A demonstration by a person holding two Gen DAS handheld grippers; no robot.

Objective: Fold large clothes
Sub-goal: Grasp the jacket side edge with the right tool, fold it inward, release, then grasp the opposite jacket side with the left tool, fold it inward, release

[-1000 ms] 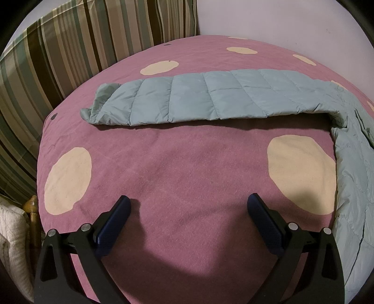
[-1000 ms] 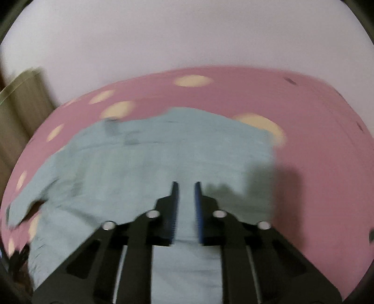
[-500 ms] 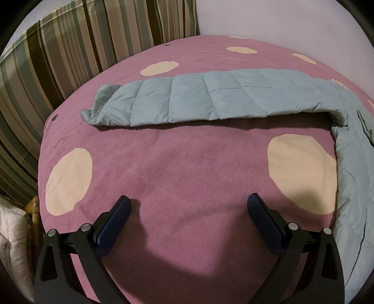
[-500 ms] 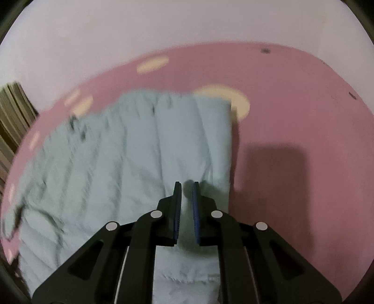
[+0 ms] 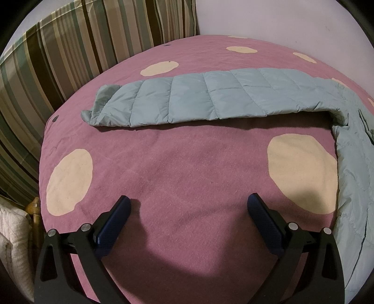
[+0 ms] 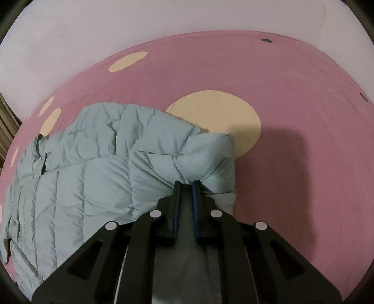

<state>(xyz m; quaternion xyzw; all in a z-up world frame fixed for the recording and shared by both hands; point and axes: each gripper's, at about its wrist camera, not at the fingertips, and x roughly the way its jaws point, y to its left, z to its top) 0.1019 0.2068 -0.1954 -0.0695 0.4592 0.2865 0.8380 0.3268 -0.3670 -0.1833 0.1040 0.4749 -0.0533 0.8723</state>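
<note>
Two grippers work over a pink bedspread with large cream spots (image 5: 187, 168). The left gripper (image 5: 188, 210) hangs above a bare stretch of that spread, its blue-padded fingers (image 5: 114, 222) standing wide apart with nothing between them; their shadow falls on the cloth just beneath.

The pale grey-blue quilted puffer jacket (image 6: 93, 187) lies on the spread. In the left wrist view one long sleeve (image 5: 198, 100) stretches flat across the far part of the bed, its cuff end at the far left, while the body of the jacket runs down the right edge of the picture, beside a cream spot (image 5: 301, 173).

The right gripper (image 6: 187, 184) has its fingers drawn close together and clamped on a bunched fold of the jacket; the fabric puckers into a pinch right at the fingertips (image 6: 177, 187) and puffs out beyond them. This gathered part sits lifted over the rest of the jacket, which spreads out to the left and near side of that view in creased quilted panels. Just past the pinched fold, on the far right of it, another cream spot (image 6: 222, 112) shows on the bedspread.

A striped curtain in brown, green and cream (image 5: 81, 46) hangs at the far left of the bed, and a pale wall (image 6: 163, 18) lies beyond its far edge.
</note>
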